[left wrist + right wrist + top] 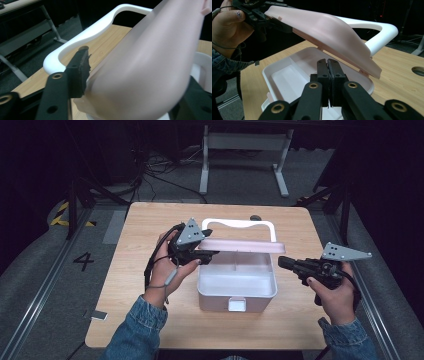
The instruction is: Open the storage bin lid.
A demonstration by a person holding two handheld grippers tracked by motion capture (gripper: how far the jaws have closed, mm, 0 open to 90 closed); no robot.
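Lid [245, 245] gripped by left claw [207, 254] above box [236, 290]; right claw [284, 262] clenched empty.

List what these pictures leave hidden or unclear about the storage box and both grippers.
- High view: the box's rear floor, under the raised pink lid.
- Left gripper view: the left gripper's second jaw, behind the lid.
- Right gripper view: the box's front latch, behind the right gripper.
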